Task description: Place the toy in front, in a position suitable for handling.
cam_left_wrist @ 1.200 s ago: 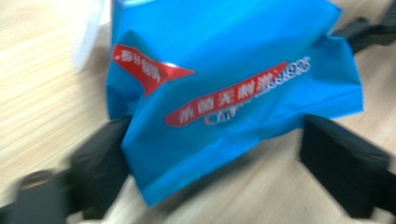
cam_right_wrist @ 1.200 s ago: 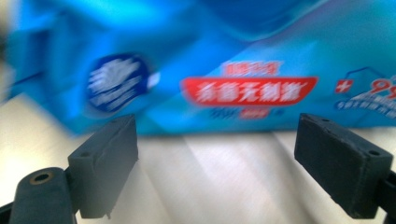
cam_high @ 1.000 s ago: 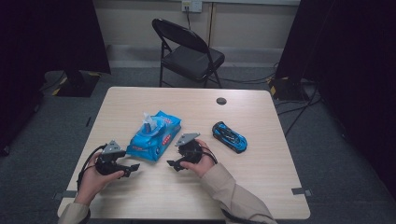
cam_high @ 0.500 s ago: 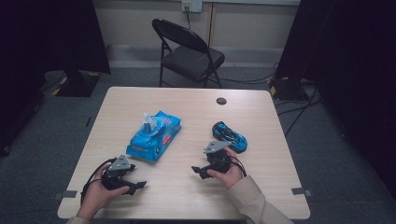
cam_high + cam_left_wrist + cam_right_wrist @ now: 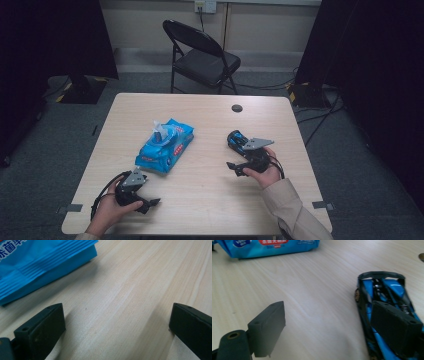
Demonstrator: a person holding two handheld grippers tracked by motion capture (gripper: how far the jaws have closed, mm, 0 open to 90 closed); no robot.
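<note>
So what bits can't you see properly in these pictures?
- Toy car: in the right gripper view, one black jaw hides its near end; in the high view the right gripper covers part of it.
- Wipes pack: cut off by the left gripper view's top edge.
- Pack lettering: too small in the high view.

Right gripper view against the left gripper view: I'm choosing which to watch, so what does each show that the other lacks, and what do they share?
Right gripper view: the blue toy car lying by its right jaw, and the wet wipes pack's red label. Left gripper view: the pack's pleated end seam close up, with bare wood between the tongs. Both share the wooden table, the blue pack, and two open black jaws with nothing gripped.
</note>
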